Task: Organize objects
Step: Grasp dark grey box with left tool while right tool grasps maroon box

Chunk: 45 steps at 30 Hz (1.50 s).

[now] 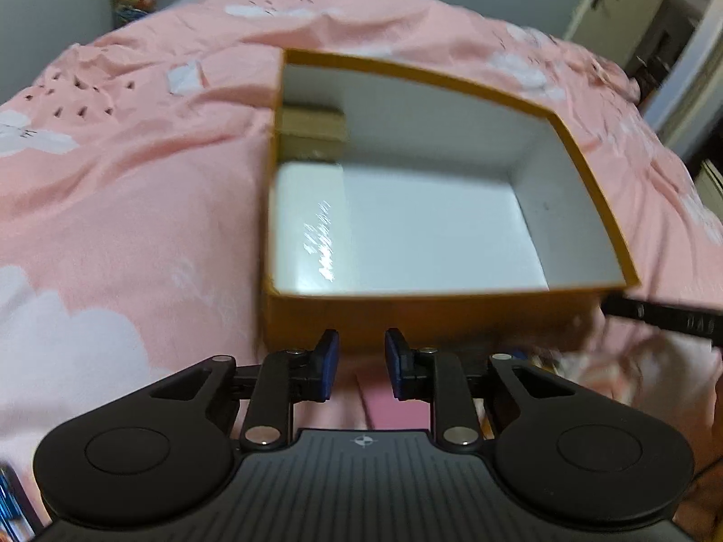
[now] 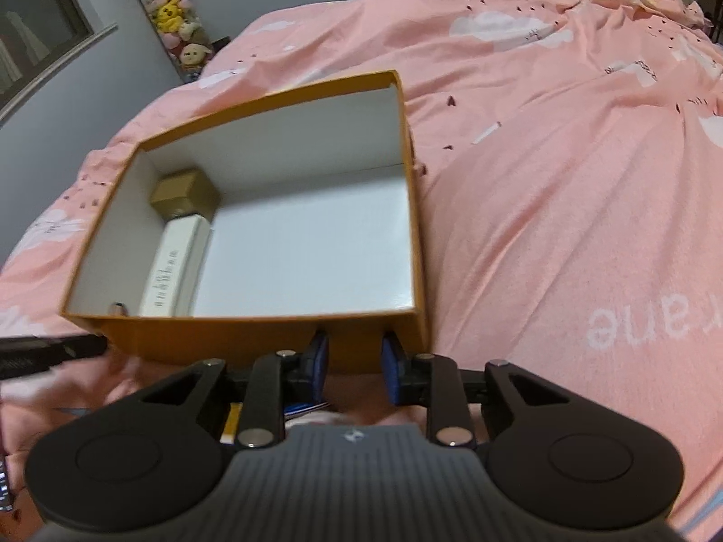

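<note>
Orange box (image 2: 253,336) sits open on the pink bedspread (image 2: 565,226), white inside. In it, along its left wall: a small gold box (image 2: 185,192) in the far left corner and a white box (image 2: 174,266) just in front, touching it. Rest of the floor is bare. My left gripper (image 1: 361,352) hangs at the box's near wall, toward the left corner; pads nearly together, a narrow gap between them, nothing held. My right gripper (image 2: 354,354) is at the same near wall toward the right corner, pads also drawn close with a small gap, gripping nothing. Some flat items lie under the right gripper, too hidden to identify. Plush toys (image 2: 178,13) stacked by the far wall.
</note>
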Tool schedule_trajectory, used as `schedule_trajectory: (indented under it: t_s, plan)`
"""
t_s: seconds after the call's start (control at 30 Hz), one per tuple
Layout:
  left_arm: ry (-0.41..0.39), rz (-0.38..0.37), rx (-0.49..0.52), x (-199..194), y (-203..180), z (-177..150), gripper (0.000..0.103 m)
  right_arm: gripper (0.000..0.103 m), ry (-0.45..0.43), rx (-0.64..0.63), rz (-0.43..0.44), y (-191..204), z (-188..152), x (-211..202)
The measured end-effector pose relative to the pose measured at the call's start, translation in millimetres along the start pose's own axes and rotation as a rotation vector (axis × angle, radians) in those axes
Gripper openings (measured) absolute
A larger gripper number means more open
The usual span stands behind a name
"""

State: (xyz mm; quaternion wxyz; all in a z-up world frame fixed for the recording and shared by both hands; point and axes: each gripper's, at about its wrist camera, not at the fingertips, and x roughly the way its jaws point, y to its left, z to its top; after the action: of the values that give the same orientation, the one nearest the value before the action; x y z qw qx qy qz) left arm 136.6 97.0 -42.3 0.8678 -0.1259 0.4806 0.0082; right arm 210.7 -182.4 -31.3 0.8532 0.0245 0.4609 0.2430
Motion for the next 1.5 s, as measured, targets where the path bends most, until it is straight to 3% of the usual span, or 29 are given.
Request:
schedule_trajectory:
  t_s: [0.2,0.3,0.4,0.47,0.53,0.87,0.97,1.1,1.17,1.23,1.5]
  plan:
    - [0.070,-0.093,0.108,-19,-20,-32,0.031,0.029,0.014,-0.034,0.085,22,-9,-23]
    - [0.094,-0.152,0.143,-31,-25,-43,0.031,0.040,0.044,-0.062,0.149,32,-21,-36]
    - [0.112,-0.225,0.166,-44,-29,-54,0.039,0.043,0.066,-0.101,0.180,39,-32,-47]
    - [0.117,-0.287,0.192,-52,-33,-63,0.056,0.045,0.090,-0.120,0.191,41,-40,-53]
    - [0.129,-0.337,0.241,-57,-39,-70,0.063,0.045,0.120,-0.126,0.182,40,-48,-57]
    - [0.122,-0.399,0.598,-45,-77,-79,0.080,0.045,0.220,-0.087,0.133,24,-79,-51]
    - [0.150,-0.457,0.663,-34,-82,-80,0.081,0.045,0.235,-0.069,0.139,21,-83,-48]
    - [0.175,-0.500,0.651,-22,-86,-81,0.078,0.045,0.239,-0.050,0.139,17,-85,-46]
    - [0.163,-0.506,0.624,-21,-84,-81,0.066,0.045,0.244,-0.048,0.135,14,-86,-45]
    - [0.163,-0.500,0.594,-23,-82,-82,0.066,0.045,0.249,-0.055,0.127,12,-86,-44]
    - [0.140,-0.449,0.461,-43,-71,-90,0.048,0.045,0.277,-0.129,0.142,7,-84,-42]
